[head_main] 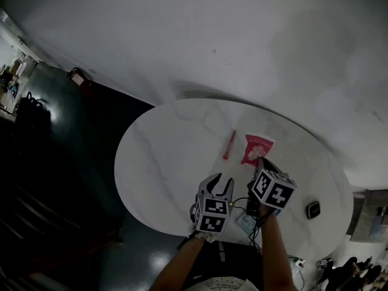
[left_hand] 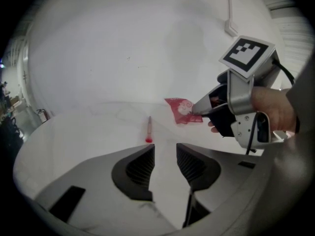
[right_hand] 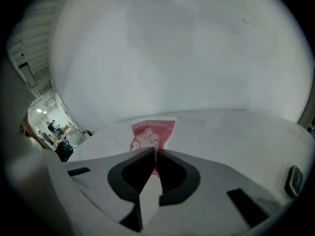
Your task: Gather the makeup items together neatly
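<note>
While R tongs [right_hand: 153, 154] pinch sachet [right_hand: 151, 132] edge, L tongs [left_hand: 165, 156] spread; red pencil [left_hand: 149, 129] ahead.

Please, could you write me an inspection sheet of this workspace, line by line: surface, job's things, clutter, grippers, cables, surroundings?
Surface: white marbled round table; no spills seen.
Job's things: red stick lying flat; red-and-white sachet beside it, not touching it.
Clutter: small dark device near the table's right edge.
Grippers: left gripper, jaws apart with nothing between them; right gripper, jaws closed on the sachet's near edge.
Cables: black cable on the right gripper.
Surroundings: white wall; dark glossy floor.
</note>
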### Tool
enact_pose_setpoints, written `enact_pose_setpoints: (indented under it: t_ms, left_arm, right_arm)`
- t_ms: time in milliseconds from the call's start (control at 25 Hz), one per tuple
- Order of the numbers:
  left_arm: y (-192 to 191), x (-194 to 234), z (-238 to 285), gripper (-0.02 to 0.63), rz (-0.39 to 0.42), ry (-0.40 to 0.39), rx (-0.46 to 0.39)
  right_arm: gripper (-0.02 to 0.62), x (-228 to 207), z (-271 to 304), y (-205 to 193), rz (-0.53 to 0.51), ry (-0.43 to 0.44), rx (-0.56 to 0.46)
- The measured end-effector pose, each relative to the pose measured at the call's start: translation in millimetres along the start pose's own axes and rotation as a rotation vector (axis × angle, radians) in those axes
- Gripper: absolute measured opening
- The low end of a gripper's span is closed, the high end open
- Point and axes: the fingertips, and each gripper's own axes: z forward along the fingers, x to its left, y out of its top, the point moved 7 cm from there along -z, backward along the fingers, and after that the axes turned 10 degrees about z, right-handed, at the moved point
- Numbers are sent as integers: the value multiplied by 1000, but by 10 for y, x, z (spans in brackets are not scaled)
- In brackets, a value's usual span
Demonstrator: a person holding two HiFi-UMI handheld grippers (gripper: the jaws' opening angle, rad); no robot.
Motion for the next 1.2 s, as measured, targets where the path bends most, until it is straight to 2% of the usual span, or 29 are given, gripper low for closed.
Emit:
enact_pose_setpoints:
  t_ms: [960,1200]
  left_arm:
    - [-2,95,215,176,-35,-14,42]
    - [-39,87,244,176,-40,-19,55]
  right_arm:
    - [29,-192,565,-154,109,-54,156]
    - [31,-229,607,-185,117,-71,163]
